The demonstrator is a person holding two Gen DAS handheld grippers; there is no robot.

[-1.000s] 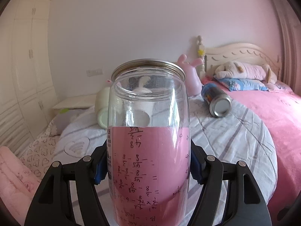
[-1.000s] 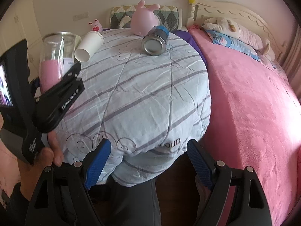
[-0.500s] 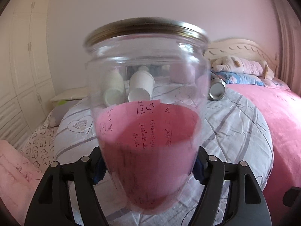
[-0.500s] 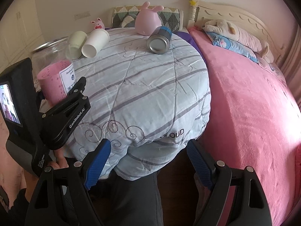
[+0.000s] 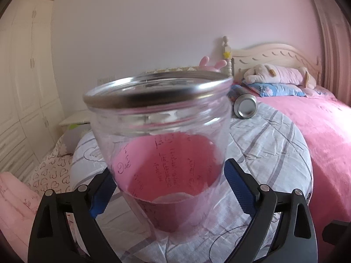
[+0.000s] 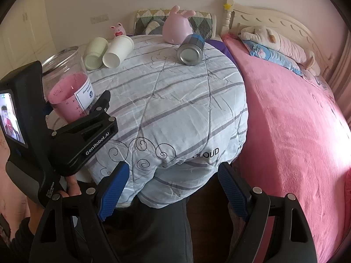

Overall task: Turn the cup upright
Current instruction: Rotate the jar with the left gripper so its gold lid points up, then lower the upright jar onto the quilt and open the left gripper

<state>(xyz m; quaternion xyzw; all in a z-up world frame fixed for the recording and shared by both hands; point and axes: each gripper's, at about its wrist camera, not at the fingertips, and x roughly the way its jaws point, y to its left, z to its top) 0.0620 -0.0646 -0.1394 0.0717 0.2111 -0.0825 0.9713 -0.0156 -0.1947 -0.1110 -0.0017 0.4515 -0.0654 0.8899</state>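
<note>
My left gripper (image 5: 169, 186) is shut on a clear plastic jar (image 5: 162, 135) with a silver rim and a pink paper lining. The jar stands mouth up, tilted slightly toward the camera, low over the quilt's left edge; it also shows in the right wrist view (image 6: 67, 83). My right gripper (image 6: 173, 188) is open and empty, at the near edge of the quilt. A white paper cup (image 6: 118, 51) and a pale green cup (image 6: 95, 53) lie on their sides at the far left. A blue metal can (image 6: 190, 49) lies on its side farther right.
A grey-striped folded quilt (image 6: 171, 100) forms the work surface, beside a pink bed (image 6: 291, 118). A pink plush toy (image 6: 176, 27) and a patterned pillow (image 6: 204, 22) sit behind the can. A plush dog (image 6: 278, 38) lies on the bed. A wardrobe (image 5: 24, 83) stands left.
My left gripper has lowered the jar toward the quilt and tipped its mouth toward the camera. The right gripper has stayed open and shifted only slightly.
</note>
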